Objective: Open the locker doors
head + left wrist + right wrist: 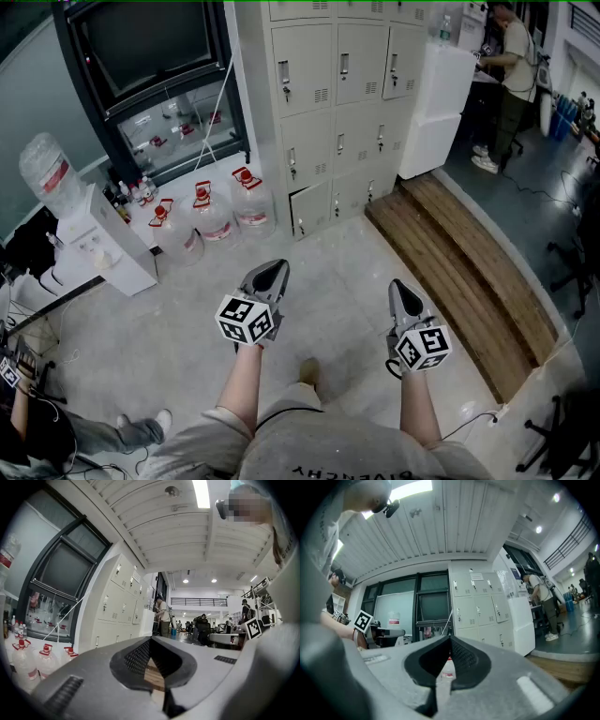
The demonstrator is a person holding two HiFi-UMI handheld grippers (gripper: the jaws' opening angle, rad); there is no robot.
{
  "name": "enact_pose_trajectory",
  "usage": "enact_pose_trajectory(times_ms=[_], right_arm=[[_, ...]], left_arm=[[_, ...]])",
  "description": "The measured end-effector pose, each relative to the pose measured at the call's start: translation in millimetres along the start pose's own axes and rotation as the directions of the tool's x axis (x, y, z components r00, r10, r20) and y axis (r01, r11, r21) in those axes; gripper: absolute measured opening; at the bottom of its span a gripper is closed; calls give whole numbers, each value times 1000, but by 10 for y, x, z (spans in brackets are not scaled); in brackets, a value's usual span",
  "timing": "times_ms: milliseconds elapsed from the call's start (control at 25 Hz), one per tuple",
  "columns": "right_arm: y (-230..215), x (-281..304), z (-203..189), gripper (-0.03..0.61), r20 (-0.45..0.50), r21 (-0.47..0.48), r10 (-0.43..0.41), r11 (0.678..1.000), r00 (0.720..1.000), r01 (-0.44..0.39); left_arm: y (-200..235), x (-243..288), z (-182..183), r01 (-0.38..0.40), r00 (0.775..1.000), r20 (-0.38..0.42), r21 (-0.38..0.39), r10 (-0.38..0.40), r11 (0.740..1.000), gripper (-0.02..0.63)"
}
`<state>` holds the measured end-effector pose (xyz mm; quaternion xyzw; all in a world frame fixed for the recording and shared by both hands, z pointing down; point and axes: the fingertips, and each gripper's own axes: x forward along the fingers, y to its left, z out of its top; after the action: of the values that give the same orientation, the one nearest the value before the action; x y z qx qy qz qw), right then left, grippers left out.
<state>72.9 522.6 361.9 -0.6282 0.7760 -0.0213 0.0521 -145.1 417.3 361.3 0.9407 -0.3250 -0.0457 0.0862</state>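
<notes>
A bank of beige lockers (337, 103) stands against the far wall, each door with a small handle and a vent. Its doors look closed, though the lowest left door (310, 210) may stand a crack ajar. The person stands a few steps back from it on the pale floor. My left gripper (275, 266) and right gripper (402, 285) are held out level towards the lockers, both shut and holding nothing. The lockers (117, 606) lie to the left of my left gripper (151, 640) in the left gripper view. In the right gripper view they (480, 606) stand above and to the right of my right gripper (450, 637).
Three water jugs (202, 220) with red caps stand on the floor left of the lockers, beside a water dispenser (89, 234). A wooden step (459, 272) runs along the right. A white cabinet (436, 103) adjoins the lockers, with a person (511, 75) behind it. Another person (37, 422) sits at lower left.
</notes>
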Motion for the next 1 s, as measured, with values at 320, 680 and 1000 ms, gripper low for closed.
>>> enact_pose_trajectory(times_ms=[320,680,1000], right_arm=[[-270,1284,-21,0,3,4,16,1000,1000,-16],[-452,2454,-178,0,1,12,32,999,999,-32],[-442,3139,-281,14,-4,77,76,994,997,-76]], left_arm=[[854,897,261,28,1000,2,17,-28,999,-2],[1700,1576,268,44,999,-10,7,-44,999,-2],[2140,1809,261,30,999,-14,-17,-31,999,-2]])
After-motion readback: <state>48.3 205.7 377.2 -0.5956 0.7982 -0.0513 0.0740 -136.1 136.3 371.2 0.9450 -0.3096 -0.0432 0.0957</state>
